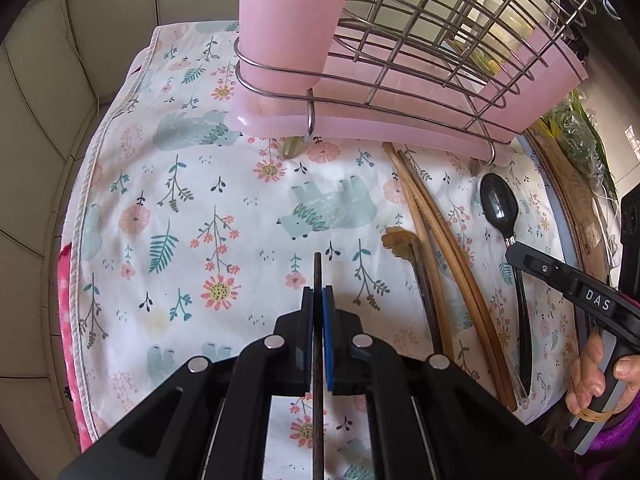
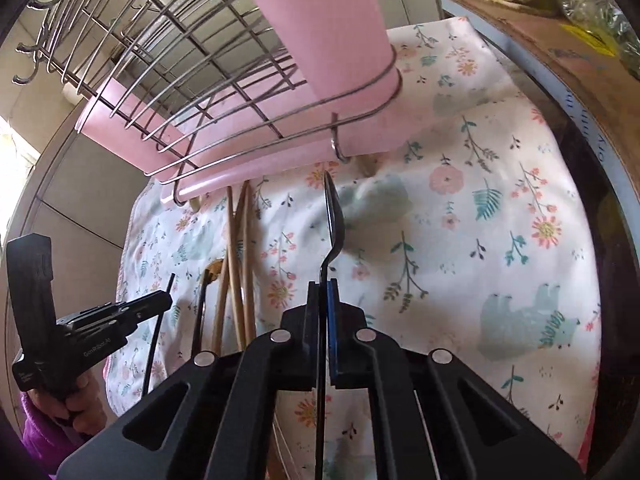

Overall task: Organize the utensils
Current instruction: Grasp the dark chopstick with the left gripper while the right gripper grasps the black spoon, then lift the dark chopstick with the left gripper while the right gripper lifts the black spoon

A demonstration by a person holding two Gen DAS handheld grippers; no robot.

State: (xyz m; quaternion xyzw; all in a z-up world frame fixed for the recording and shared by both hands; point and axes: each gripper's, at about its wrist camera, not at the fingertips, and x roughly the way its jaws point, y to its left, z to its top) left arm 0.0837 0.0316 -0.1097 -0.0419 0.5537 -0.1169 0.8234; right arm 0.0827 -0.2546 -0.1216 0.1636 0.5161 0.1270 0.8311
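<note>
Right claw clamps the black spoon; left claw pinches a dark chopstick. Next, judging ahead: up into the pink holder.

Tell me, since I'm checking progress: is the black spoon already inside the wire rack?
No: the black spoon is clamped by its handle in the right gripper, in front of the wire rack, not in it.

You're working over a floral cloth with pale bears, flowers and leaves, spread on a table with a pink towel showing under its left edge. Beyond it you see pale tiled walls. A cardboard box sits beside the cloth, and bright daylight enters at one side.
</note>
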